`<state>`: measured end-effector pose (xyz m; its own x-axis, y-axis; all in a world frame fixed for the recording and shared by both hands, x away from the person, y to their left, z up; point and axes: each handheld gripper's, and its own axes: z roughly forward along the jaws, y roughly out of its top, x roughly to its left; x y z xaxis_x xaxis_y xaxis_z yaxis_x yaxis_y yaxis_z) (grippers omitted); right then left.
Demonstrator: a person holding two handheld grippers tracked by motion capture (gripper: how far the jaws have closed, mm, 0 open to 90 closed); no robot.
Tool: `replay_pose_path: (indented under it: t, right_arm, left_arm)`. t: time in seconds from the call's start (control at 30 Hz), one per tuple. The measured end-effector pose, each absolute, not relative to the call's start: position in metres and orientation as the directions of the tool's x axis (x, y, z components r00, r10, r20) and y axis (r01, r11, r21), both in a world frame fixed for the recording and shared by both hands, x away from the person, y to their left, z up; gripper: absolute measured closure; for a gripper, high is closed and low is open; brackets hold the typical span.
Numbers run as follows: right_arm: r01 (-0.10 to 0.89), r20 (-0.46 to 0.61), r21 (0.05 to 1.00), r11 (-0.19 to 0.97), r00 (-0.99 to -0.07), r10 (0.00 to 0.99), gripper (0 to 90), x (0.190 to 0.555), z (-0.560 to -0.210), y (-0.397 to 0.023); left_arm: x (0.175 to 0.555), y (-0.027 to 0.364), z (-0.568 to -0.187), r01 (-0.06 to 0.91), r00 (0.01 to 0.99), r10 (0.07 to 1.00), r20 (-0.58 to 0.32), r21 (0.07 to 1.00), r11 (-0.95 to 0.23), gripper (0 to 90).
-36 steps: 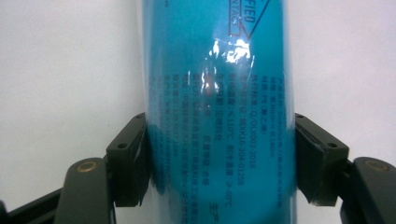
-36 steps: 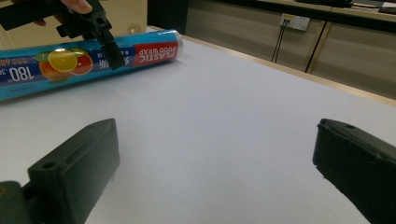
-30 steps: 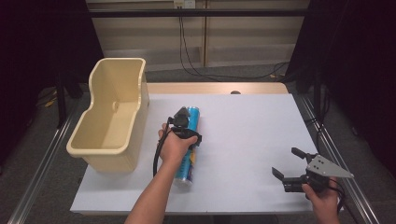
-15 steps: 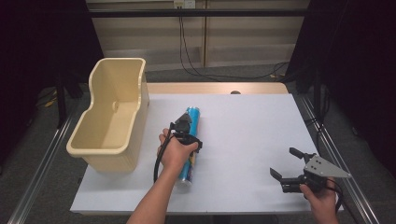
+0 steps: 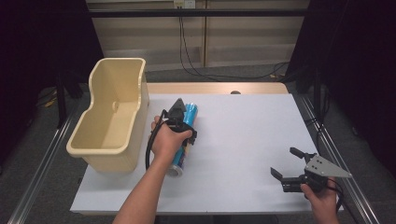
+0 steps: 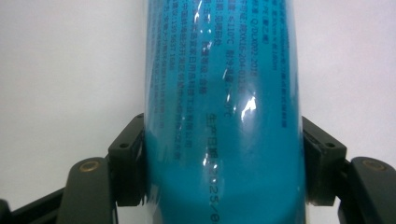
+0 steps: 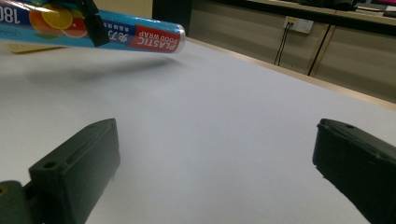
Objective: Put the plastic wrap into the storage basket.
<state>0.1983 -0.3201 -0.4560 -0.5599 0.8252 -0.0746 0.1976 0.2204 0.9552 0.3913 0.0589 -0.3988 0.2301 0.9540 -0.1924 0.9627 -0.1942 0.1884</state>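
Note:
A blue roll of plastic food wrap (image 5: 190, 113) hangs slightly above the white table top, left of centre, its long axis running front to back. My left gripper (image 5: 181, 133) is shut on it from above. In the left gripper view both black pads (image 6: 128, 161) press on the sides of the roll (image 6: 219, 107). My right gripper (image 5: 283, 161) stands open near the table's front right corner with nothing between its jaws. The right gripper view looks across the table between that open right gripper (image 7: 219, 163) toward the roll (image 7: 116, 30), which casts a shadow below it.
A tall cream plastic bin (image 5: 140, 93) stands at the table's left edge, close beside the roll and my left hand. White table surface (image 5: 252, 130) stretches between the two grippers. Metal rails run along both sides of the table.
My left gripper has settled onto the roll and lifted it a little off the table. The right gripper has stayed where it was.

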Motion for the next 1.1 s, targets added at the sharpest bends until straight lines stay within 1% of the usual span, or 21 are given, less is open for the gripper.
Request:
replay_pose_path:
  t: [0.27, 0.97, 1.1]
  right_arm:
    - [0.197, -0.073, 0.956, 0.22, -0.563, 0.823, 0.3, 0.199, -0.457, -0.319]
    - [0.196, -0.072, 0.957, 0.216, -0.56, 0.825, 0.3, 0.198, -0.456, -0.319]
    - [0.198, -0.069, 0.956, 0.214, -0.56, 0.825, 0.3, 0.198, -0.456, -0.318]
  left_arm:
    - [0.395, 0.067, -0.379, 0.961, 0.222, 0.956, -0.19, 0.21, -0.181, 32.1]
    - [0.398, 0.082, -0.317, 0.948, 0.22, 0.969, -0.111, 0.26, -0.186, 32.1]
    - [0.398, 0.084, -0.309, 0.945, 0.215, 0.971, -0.109, 0.272, -0.179, 32.1]
